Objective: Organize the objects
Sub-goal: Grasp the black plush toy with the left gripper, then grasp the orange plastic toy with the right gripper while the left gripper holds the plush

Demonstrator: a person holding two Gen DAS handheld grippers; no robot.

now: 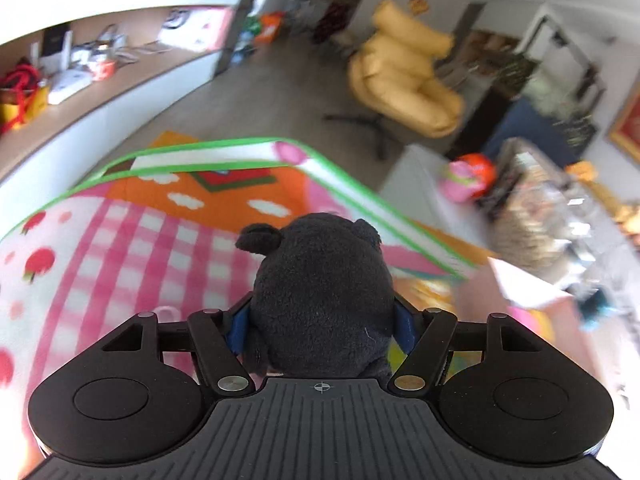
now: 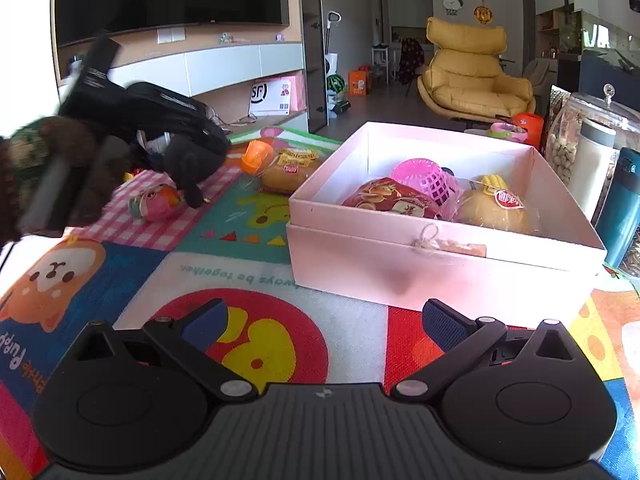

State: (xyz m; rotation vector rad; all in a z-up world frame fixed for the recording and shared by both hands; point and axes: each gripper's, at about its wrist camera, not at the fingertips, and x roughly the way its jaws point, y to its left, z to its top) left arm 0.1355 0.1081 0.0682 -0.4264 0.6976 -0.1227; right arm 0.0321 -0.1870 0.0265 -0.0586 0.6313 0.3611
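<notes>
Left to right, as seen from the right wrist view.

1. Left claw (image 2: 182, 172), tilted down over the play mat (image 2: 240, 216); a dark plush toy (image 2: 188, 168) sits between its fingers. From the left wrist view the plush toy (image 1: 324, 296) fills the gap of the left claw (image 1: 320, 328), the blue pads (image 1: 237, 330) against its flanks. Pinching it, by appearance. Judged light, soft and compressible; no breakage risk; best held across the body, not by an ear.
2. Round pink toy (image 2: 154, 204), lying on the mat just beside the plush.
3. Orange cup (image 2: 258, 154) and wrapped bun (image 2: 290, 172), on the mat.
4. White box (image 2: 440, 264), open, holding a pink basket (image 2: 426, 178) and packaged breads. Likely destination.
5. Right claw (image 2: 324, 322), spread and empty, low over the mat in front of the box.
</notes>
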